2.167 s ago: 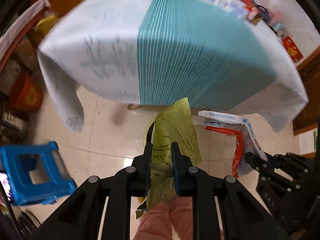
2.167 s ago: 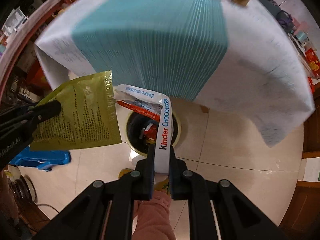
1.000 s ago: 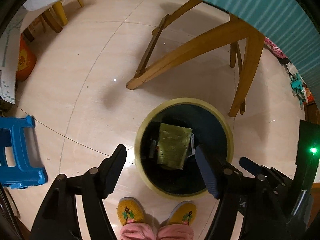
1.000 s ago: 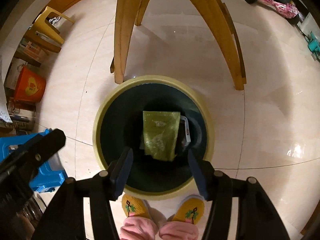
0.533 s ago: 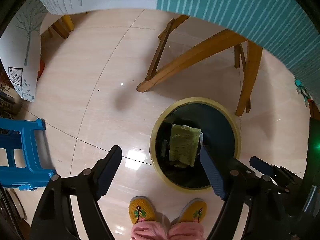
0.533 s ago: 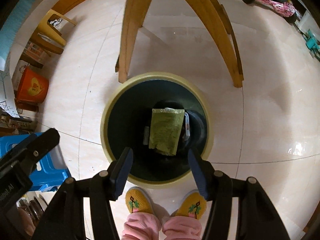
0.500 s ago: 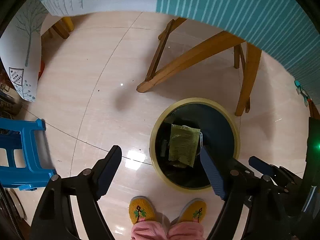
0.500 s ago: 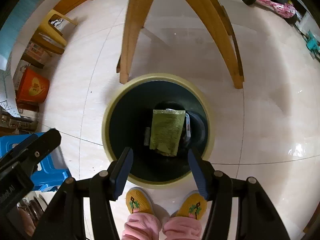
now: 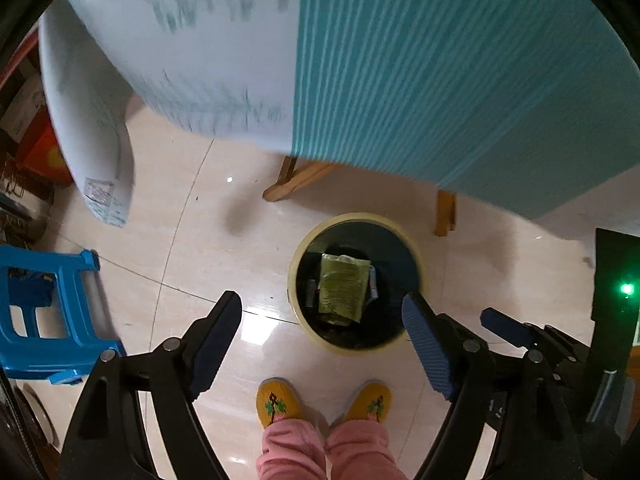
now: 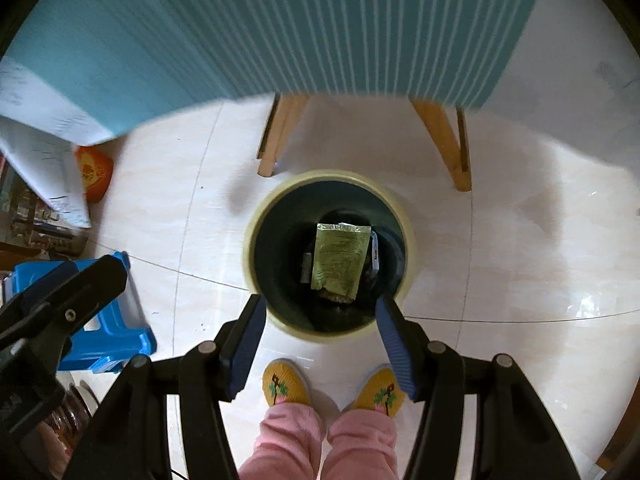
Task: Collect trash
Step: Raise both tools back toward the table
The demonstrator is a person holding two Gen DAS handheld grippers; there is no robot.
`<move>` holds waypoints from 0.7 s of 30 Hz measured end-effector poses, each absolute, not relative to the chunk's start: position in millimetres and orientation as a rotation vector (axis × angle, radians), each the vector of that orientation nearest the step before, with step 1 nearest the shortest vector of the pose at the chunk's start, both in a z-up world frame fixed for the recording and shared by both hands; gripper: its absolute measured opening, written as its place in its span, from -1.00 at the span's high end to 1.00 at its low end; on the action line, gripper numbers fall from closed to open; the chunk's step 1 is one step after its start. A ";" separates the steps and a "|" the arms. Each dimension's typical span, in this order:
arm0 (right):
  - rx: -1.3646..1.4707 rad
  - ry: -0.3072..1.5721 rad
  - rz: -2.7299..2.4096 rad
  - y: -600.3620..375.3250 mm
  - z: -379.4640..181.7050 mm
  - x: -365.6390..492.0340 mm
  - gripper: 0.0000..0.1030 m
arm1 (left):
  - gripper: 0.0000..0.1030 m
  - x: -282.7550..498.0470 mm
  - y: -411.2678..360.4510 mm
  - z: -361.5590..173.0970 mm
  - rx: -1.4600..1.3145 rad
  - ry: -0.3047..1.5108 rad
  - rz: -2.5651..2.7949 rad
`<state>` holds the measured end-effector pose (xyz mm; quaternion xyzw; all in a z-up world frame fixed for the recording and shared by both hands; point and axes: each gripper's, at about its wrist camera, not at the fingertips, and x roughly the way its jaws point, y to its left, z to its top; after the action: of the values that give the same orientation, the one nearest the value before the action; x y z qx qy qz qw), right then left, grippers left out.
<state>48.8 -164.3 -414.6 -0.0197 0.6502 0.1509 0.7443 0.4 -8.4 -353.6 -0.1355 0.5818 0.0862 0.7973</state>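
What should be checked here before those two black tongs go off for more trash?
1. Olive-green foil pouch lies inside the round cream-rimmed bin: ok.
2. Left tongs hold nothing, standing wide: ok.
3. Right tongs hold nothing: ok.
4. White wrapper with blue print sits in the bin, mostly hidden beside the pouch: ok.
5. Nothing spilled on the pale floor tiles around the bin: ok.
6. More trash on the table above: cannot tell, only the teal striped tablecloth shows.
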 end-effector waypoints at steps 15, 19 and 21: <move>-0.046 1.281 0.357 -172.8 -213.1 10.6 -0.12 | -0.59 -22.2 -7.3 -147.2 -0.181 1.066 0.082; -0.002 1.219 0.328 -181.0 -162.3 7.1 -0.12 | -0.59 -23.1 -0.5 -97.3 -0.166 0.995 0.077; 0.009 1.184 0.316 -181.7 -142.4 5.9 -0.12 | -0.60 -24.0 1.0 -71.6 -0.154 0.954 0.071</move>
<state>5.9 -181.7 -142.4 0.0044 0.5556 0.1483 0.8181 -24.0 1.0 -71.6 -0.0742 0.4584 0.0342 0.8850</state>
